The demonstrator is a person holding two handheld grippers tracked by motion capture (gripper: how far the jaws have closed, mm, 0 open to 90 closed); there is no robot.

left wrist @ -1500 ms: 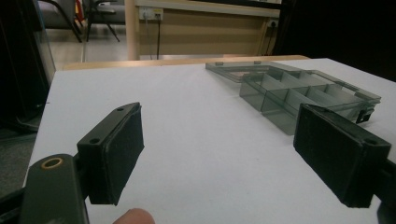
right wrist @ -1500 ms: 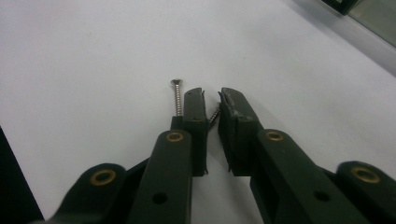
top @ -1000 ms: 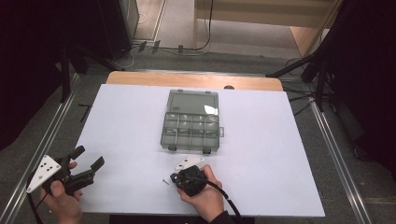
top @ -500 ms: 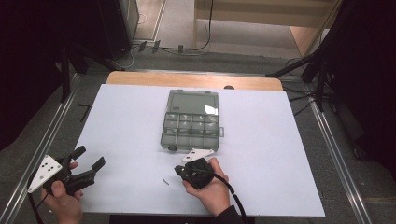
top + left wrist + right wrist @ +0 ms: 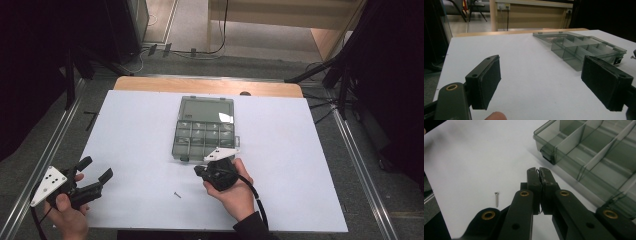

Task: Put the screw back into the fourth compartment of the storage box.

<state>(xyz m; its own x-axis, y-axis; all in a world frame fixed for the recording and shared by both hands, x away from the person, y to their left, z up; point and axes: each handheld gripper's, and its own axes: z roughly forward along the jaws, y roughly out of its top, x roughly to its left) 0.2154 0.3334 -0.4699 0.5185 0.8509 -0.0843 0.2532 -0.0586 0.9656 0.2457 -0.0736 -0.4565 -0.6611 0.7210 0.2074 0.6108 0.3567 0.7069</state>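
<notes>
Rightward and upward is where the right hand-held gripper [image 5: 198, 171] has gone in the high view. It has lifted off the bench [image 5: 135, 130] and drawn closer to the near edge of the open compartment box [image 5: 205, 127]. One small screw [image 5: 176, 194] stays behind on the white surface, just left of and below that hand. The left hand-held gripper [image 5: 95, 169] has not shifted; it waits at the near left corner with its jaws spread wide and nothing between them. To my eye this looks like a carry toward the box, with at least one screw yet to fetch.

From the left gripper view, the left hand-held gripper [image 5: 541, 65] frames bare bench [image 5: 524, 50] between its two black pads. The smoky box [image 5: 584, 50] sits beyond them to the right, lid laid back flat, well apart from the jaws.

The right gripper view has the right hand-held gripper [image 5: 539, 171] pinched fully together, tips pointing at the box's near corner [image 5: 584, 152]. A thin dark sliver sits in the seam at the tips, but I cannot tell whether it is a screw. The loose screw [image 5: 496, 199] lies on the bench [image 5: 474, 157] off to the left of the jaws, clear of them. The compartments I can see look empty.

No brand, label or writing is legible anywhere; the grey plates on the grippers carry only black dots.
</notes>
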